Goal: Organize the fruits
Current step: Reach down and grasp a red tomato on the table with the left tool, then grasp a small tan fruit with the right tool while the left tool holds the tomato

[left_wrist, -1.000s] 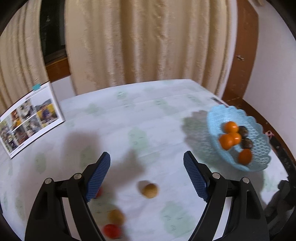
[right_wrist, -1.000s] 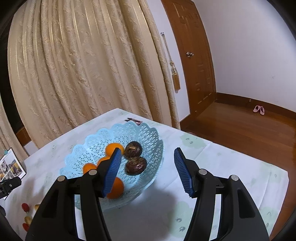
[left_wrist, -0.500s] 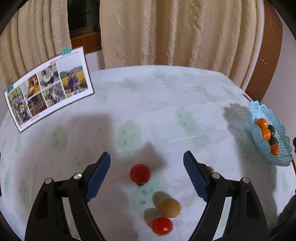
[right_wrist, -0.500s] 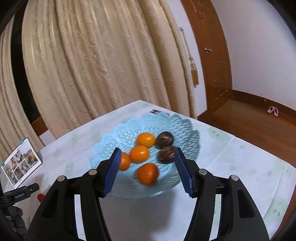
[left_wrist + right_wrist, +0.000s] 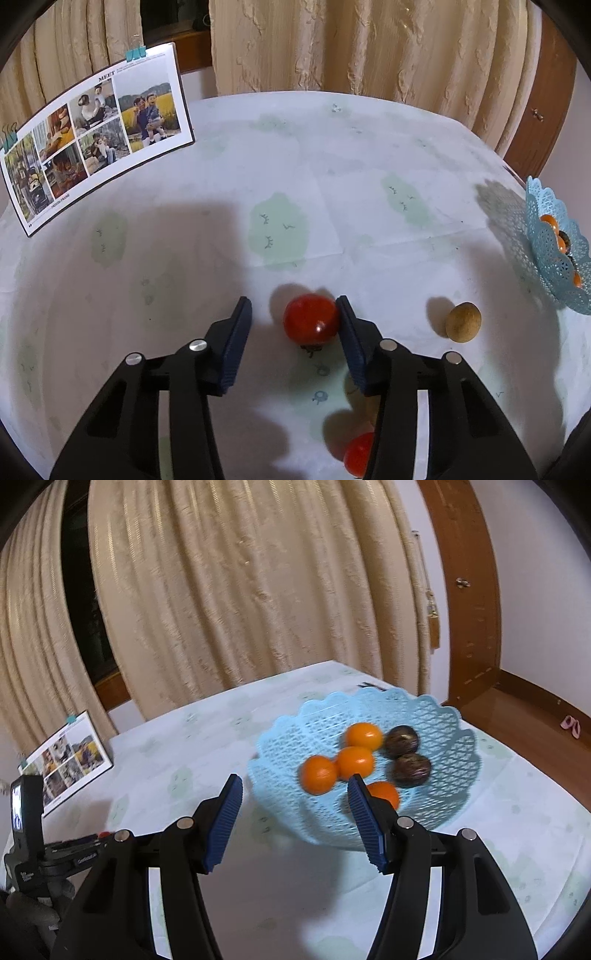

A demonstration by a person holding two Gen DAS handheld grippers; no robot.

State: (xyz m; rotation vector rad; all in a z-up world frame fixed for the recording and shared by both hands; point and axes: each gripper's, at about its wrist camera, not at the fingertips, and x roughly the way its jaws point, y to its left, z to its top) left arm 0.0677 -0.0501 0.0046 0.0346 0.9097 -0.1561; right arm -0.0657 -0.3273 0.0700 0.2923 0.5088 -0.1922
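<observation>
In the left wrist view my left gripper (image 5: 293, 314) is open around a red tomato (image 5: 311, 322) on the table; its right pad touches the tomato, the left pad stands apart. A tan round fruit (image 5: 463, 322) lies to the right. Another red tomato (image 5: 359, 458) and a second tan fruit (image 5: 357, 393) lie near, partly hidden by the right finger. The blue lattice basket (image 5: 550, 236) sits at the far right. In the right wrist view my right gripper (image 5: 293, 794) is open and empty above the table, just before the basket (image 5: 448, 720), which holds several oranges (image 5: 355, 762) and two dark fruits (image 5: 412, 770).
A photo calendar (image 5: 96, 144) stands at the table's back left; it also shows in the right wrist view (image 5: 68, 758). Curtains hang behind the table. A wooden door (image 5: 469, 590) is at the right. The left gripper's handle and camera (image 5: 26, 823) show at the left.
My left gripper has lowered around the red tomato and its jaws have narrowed. My right gripper has swung left, so the basket now sits to the right of its fingers.
</observation>
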